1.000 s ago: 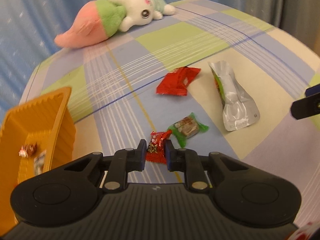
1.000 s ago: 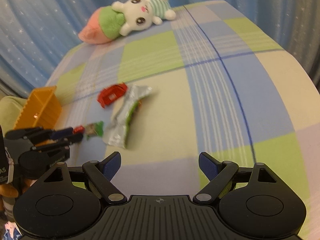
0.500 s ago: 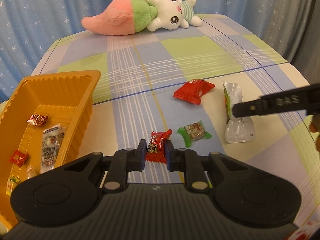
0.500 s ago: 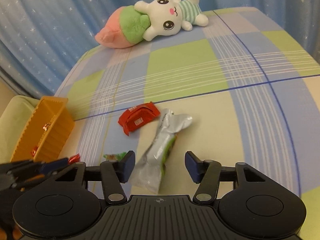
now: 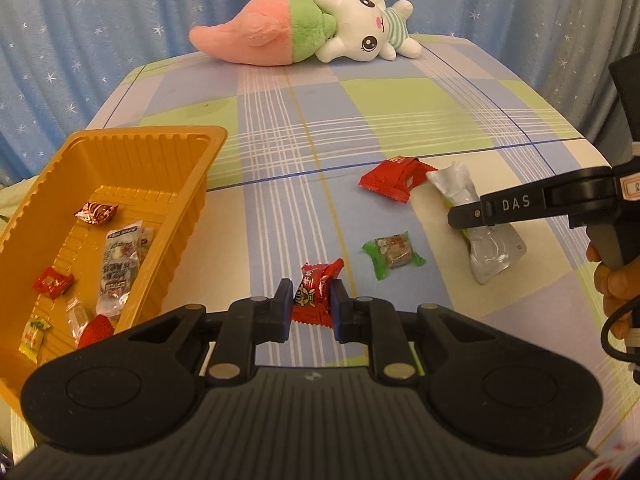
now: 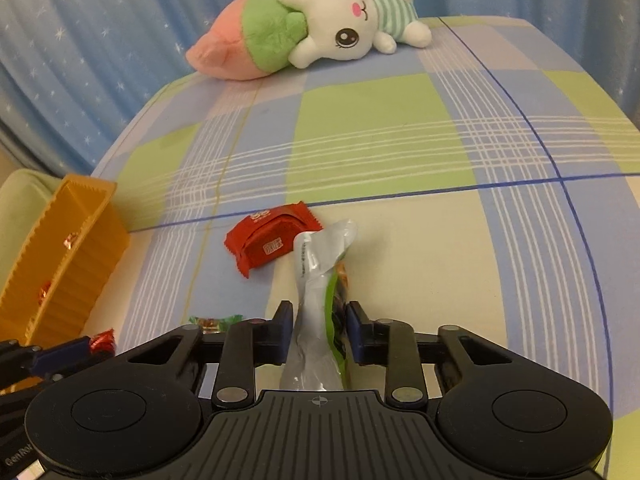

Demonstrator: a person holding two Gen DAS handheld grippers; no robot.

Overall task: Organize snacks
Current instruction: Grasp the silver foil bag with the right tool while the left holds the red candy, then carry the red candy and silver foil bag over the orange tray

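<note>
With several sweets already in the orange tray (image 5: pixel 120 152) left of our left tongs (image 5: pixel 308 304), these grip a red candy (image 5: pixel 316 294), while our right tongs (image 6: pixel 316 332), jaws just closing, pinch the silver pouch (image 6: pixel 316 280), leaving a red packet (image 6: pixel 272 240) and green candy (image 5: pixel 392 250) ahead.

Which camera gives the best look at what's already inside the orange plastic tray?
The left wrist view: it looks down into the orange plastic tray, showing several wrapped snacks on its floor. The right wrist view shows the tray side-on at the left edge, with only a couple of wrappers visible.
</note>
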